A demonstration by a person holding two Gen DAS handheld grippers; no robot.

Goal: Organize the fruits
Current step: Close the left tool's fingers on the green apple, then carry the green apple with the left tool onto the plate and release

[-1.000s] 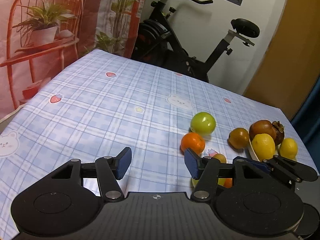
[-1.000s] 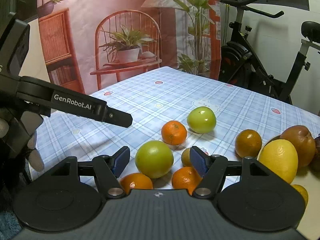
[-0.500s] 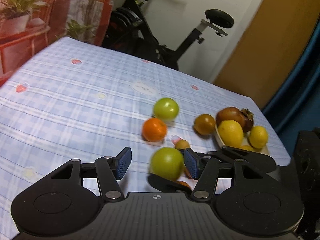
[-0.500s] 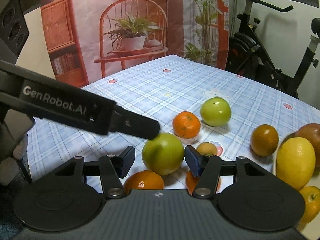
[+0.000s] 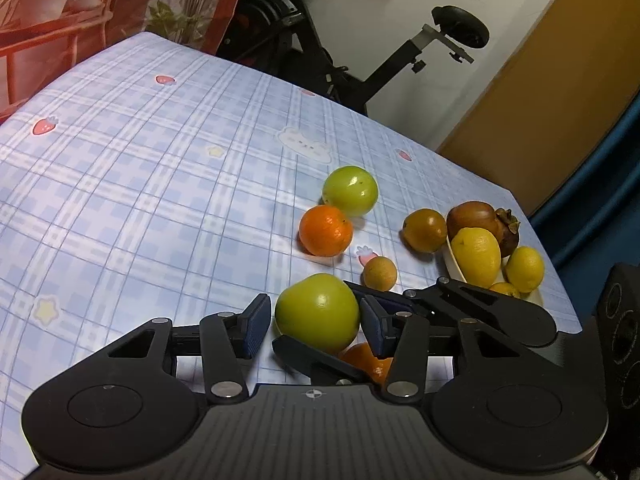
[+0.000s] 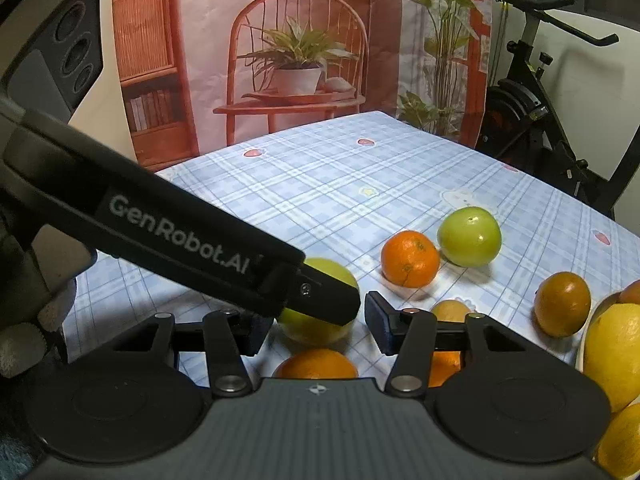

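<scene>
A large green apple lies on the blue checked tablecloth between the open jaws of both grippers. My left gripper straddles it from above; neither pad clearly touches it. My right gripper also frames the green apple, whose top is hidden by the left gripper's finger. A second green apple, an orange, a small tan fruit and a brownish orange lie beyond. A white bowl holds lemons and a brown fruit.
Two more oranges sit close under the right gripper. The table's right edge runs just past the bowl. An exercise bike stands behind the table, and a printed backdrop with a chair and plant hangs at the far side.
My left gripper swung right and down over the fruit pile until the big green apple came between its jaws. The right gripper edged closer to the same apple.
</scene>
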